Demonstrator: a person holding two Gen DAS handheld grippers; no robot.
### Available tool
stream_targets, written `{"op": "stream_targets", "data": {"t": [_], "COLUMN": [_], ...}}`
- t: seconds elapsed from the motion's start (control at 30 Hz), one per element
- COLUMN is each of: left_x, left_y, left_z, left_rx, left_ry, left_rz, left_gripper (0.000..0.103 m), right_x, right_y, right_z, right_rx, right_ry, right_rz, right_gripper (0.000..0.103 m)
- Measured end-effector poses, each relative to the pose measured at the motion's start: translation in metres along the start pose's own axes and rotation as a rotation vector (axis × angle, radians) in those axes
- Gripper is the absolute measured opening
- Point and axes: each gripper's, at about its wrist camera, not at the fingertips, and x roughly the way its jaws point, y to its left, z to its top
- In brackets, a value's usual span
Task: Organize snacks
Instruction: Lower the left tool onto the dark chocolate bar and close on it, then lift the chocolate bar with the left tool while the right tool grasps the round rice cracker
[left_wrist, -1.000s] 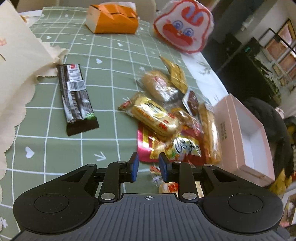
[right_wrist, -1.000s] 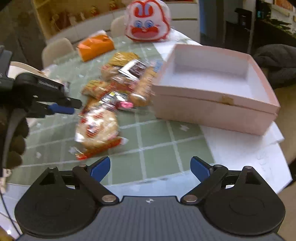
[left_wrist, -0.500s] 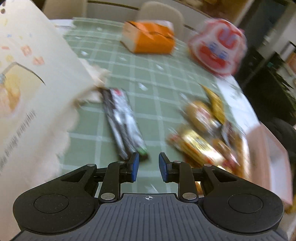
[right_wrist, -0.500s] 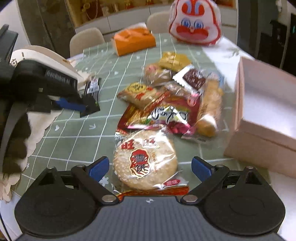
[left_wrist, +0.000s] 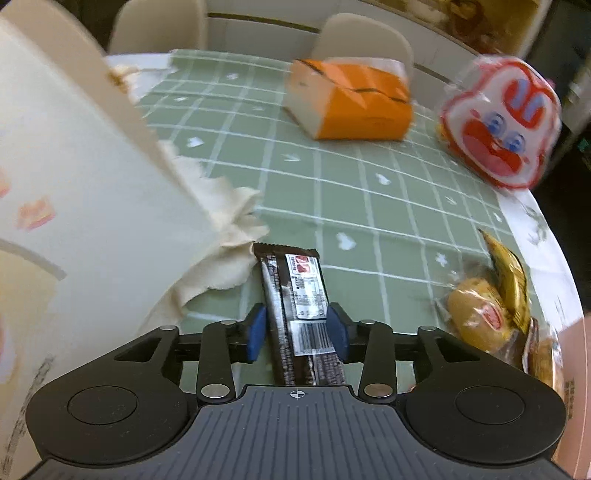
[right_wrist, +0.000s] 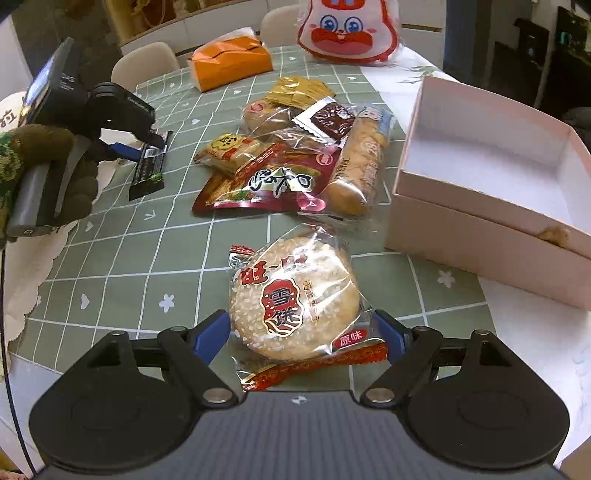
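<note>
Both grippers have closed in: left gripper (left_wrist: 296, 330), jaws opening, straddles the dark snack bar (left_wrist: 299, 317) ungrasped; right gripper (right_wrist: 301, 332), closing, brackets the rice cracker (right_wrist: 293, 295). Pink box (right_wrist: 480, 229) empty; all snacks remain on the surface (right_wrist: 122, 258).

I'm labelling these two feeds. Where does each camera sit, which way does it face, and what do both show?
Left wrist: on the left hand-held gripper, looking down along its opening fingers astride the dark snack bar.
Right wrist: on the right hand-held gripper, its closing fingers flanking the round rice cracker; the gloved hand shows.
Shared: snack bar, orange box, rabbit bag.
</note>
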Motion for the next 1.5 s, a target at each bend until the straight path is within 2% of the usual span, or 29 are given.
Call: {"op": "stream_targets", "data": {"t": [0.07, 0.17, 0.23, 0.33, 0.53, 0.67, 0.8, 0.87, 0.97, 1.07, 1.27, 1.33, 1.4, 1.5], "left_x": [0.003, 0.002, 0.002, 0.000, -0.008, -0.030, -0.058, -0.071, -0.083, -0.095, -0.110, -0.105, -0.098, -0.097], "left_y": [-0.011, -0.030, -0.033, -0.028, -0.026, -0.030, -0.033, -0.035, -0.036, -0.036, -0.041, -0.049, -0.058, -0.074], "left_z": [-0.002, -0.014, -0.020, -0.022, -0.029, -0.060, -0.097, -0.114, -0.125, -0.127, -0.134, -0.138, -0.142, -0.157], "left_rx": [0.079, 0.239, 0.287, 0.273, 0.307, 0.377, 0.422, 0.434, 0.436, 0.421, 0.363, 0.363, 0.391, 0.540], "left_ry": [0.008, -0.008, -0.031, -0.045, -0.017, 0.031, 0.094, 0.115, 0.125, 0.094, 0.083, 0.079, 0.074, 0.039], "left_rz": [-0.025, -0.024, -0.014, -0.033, -0.085, -0.171, -0.253, -0.294, -0.274, -0.220, -0.228, -0.207, -0.163, -0.097], "left_gripper": [0.045, 0.045, 0.047, 0.048, 0.045, 0.044, 0.044, 0.043, 0.042, 0.042, 0.042, 0.042, 0.042, 0.044], "right_x": [0.001, 0.005, 0.008, 0.011, 0.009, 0.009, 0.005, 0.001, -0.002, 0.000, -0.001, -0.003, -0.006, -0.012], "right_y": [0.002, 0.009, 0.015, 0.023, 0.018, 0.020, 0.014, 0.010, 0.005, 0.002, 0.002, 0.001, -0.003, -0.006], "right_z": [-0.001, -0.004, -0.006, -0.010, -0.012, -0.016, -0.018, -0.019, -0.018, -0.017, -0.021, -0.022, -0.025, -0.029], "right_rx": [-0.007, -0.037, -0.072, -0.127, -0.082, -0.111, -0.173, -0.169, -0.141, -0.124, -0.119, -0.101, -0.078, -0.055], "right_ry": [-0.002, -0.005, -0.009, -0.012, -0.038, -0.044, -0.035, -0.034, -0.035, -0.042, -0.060, -0.063, -0.066, -0.071], "right_rz": [-0.005, -0.011, -0.030, -0.061, -0.051, -0.063, -0.011, -0.017, -0.027, -0.046, -0.062, -0.072, -0.091, -0.112], "right_gripper": [0.088, 0.097, 0.100, 0.102, 0.103, 0.103, 0.103, 0.098, 0.095, 0.095, 0.095, 0.095, 0.095, 0.095]}}
